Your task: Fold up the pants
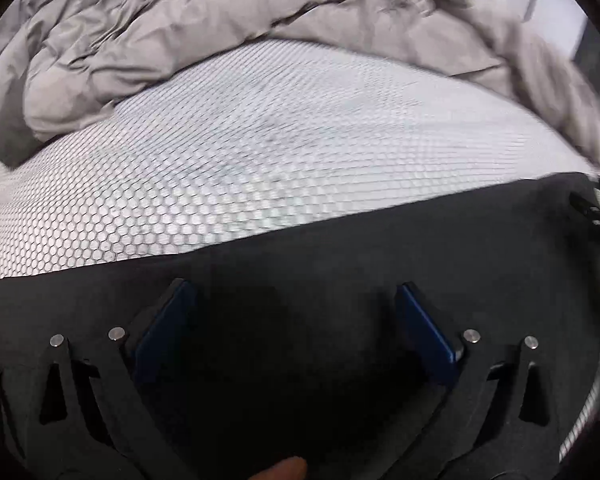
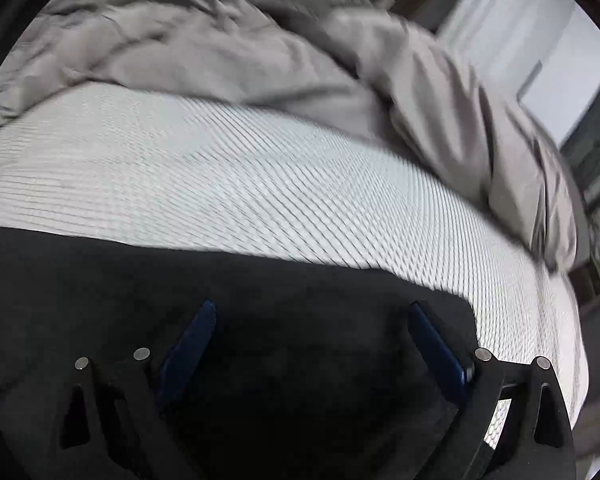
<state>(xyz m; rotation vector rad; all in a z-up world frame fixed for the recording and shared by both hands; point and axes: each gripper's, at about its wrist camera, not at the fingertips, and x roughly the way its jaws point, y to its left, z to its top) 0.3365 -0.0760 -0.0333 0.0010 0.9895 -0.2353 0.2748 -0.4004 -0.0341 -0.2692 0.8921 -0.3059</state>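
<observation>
Surface: honeycomb-patterned white mattress cover, seen as a bed, with a rumpled grey duvet heaped along its far side.

Pants: black pants are spread flat on the near part of the bed, directly beneath both grippers; a straight far edge is shown running across each view.

Long axis: the garment appears to be laid crosswise to the fingers, left to right, though motion blur and the dark cloth leave this uncertain.

Right end: a rounded corner of the cloth is seen just beyond the right gripper's outer finger, with bare mattress past it.

Nearer hand: neither is favoured; both are placed over the fabric.

Left gripper: jaws are spread wide, nothing is held between the blue pads; contact with the cloth cannot be confirmed.

Right gripper: likewise wide apart and empty, poised over the black fabric.
</observation>
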